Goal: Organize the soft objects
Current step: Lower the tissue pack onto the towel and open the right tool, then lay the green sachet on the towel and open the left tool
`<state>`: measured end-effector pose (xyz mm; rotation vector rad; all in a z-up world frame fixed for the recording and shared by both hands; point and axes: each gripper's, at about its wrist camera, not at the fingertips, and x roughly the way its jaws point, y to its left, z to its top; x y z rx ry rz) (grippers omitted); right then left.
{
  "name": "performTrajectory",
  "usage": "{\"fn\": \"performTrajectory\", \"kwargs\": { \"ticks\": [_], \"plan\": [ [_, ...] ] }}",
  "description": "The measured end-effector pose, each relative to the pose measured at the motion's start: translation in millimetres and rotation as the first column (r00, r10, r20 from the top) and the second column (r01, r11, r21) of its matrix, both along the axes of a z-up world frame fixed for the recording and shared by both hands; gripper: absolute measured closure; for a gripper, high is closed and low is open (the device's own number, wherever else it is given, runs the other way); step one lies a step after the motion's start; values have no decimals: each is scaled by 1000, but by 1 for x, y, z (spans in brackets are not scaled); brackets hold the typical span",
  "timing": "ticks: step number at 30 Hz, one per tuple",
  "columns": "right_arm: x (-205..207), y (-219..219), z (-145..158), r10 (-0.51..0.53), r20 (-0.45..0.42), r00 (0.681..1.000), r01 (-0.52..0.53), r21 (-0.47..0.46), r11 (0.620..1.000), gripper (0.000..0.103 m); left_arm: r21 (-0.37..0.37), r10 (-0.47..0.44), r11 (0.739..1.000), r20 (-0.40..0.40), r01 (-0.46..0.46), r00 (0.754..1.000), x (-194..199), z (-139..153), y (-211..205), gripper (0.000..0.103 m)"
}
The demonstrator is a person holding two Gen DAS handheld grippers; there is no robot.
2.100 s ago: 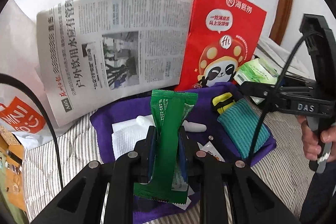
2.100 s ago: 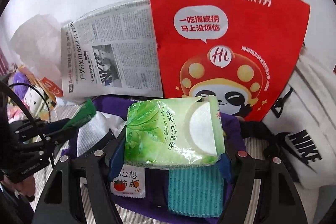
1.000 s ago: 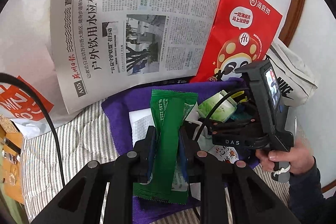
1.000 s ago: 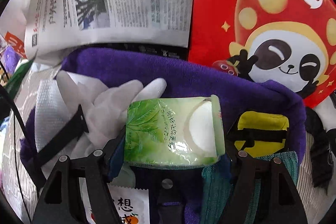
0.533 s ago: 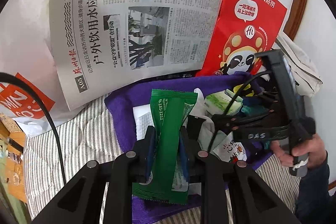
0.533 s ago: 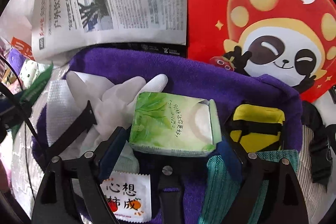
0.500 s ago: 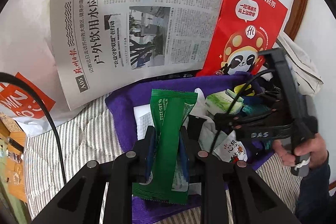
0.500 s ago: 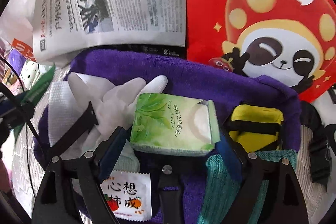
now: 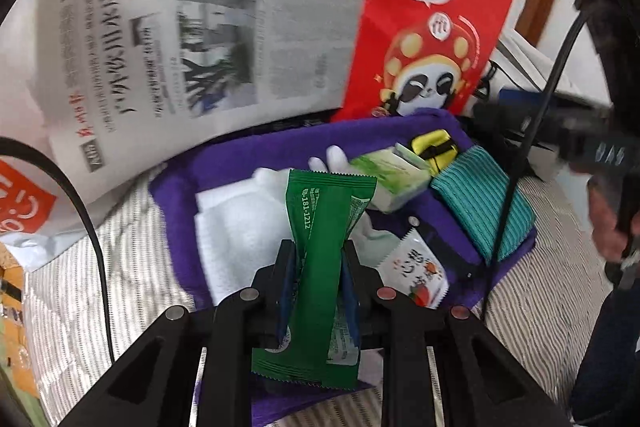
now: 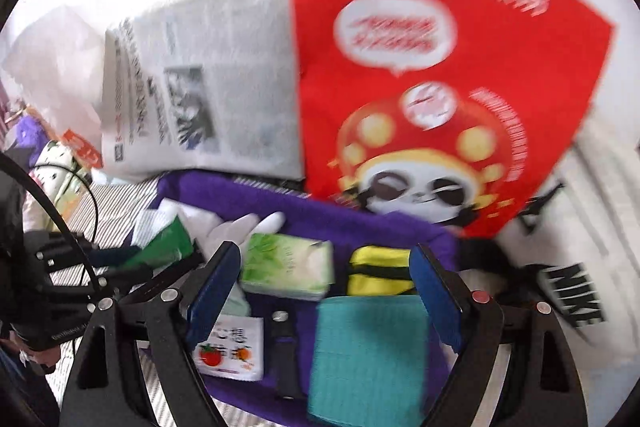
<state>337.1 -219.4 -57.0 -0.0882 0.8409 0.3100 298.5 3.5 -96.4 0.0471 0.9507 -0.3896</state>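
My left gripper [image 9: 316, 263] is shut on a green sachet [image 9: 324, 267], held upright over the purple towel [image 9: 240, 155]. My right gripper [image 10: 324, 279] is open and empty, lifted above the towel [image 10: 320, 219]. The light green tissue pack [image 10: 288, 267] lies on the towel, apart from the fingers; it also shows in the left wrist view [image 9: 390, 181]. Beside it lie a yellow pouch [image 10: 378, 271], a teal cloth [image 10: 364, 351], a white glove [image 10: 240, 227] and a white sachet with a tomato print [image 10: 232, 351].
A newspaper [image 9: 200, 39] and a red paper bag [image 9: 432, 27] stand behind the towel. A white Nike bag [image 10: 580, 267] lies at the right. A folded white cloth [image 9: 236, 231] lies on the towel's left part. The bed has a striped sheet [image 9: 540, 307].
My right gripper has opened, let go of the tissue pack on the towel, and pulled back upward. My left gripper still holds the green sachet.
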Motion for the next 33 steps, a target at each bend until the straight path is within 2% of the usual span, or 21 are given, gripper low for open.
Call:
{"fn": "performTrajectory", "kwargs": {
  "ticks": [9, 13, 21, 26, 30, 33],
  "plan": [
    [-6, -40, 20, -75, 32, 997, 74, 45, 996, 17, 55, -68, 996, -54, 71, 996, 2, -28, -32, 81],
    [-6, -35, 16, -71, 26, 997, 70, 40, 997, 17, 55, -72, 996, -72, 76, 995, 3, -38, -34, 78],
    [-6, -30, 13, -50, 22, 999, 50, 26, 998, 17, 34, -83, 996, -79, 86, 993, 3, -39, -32, 76],
    [-5, -27, 10, -42, 15, 999, 42, 13, 999, 17, 23, -102, 994, -94, 104, 990, 2, -40, -31, 68],
    [-5, -25, 9, -36, 12, 999, 36, 5, 999, 17, 13, -141, 990, -76, 142, 987, -4, -34, -32, 47],
    [-5, -23, 8, -28, 7, 1000, 28, 7, 1000, 17, 37, -145, 988, -55, 148, 988, -8, -26, -32, 41]
  ]
}}
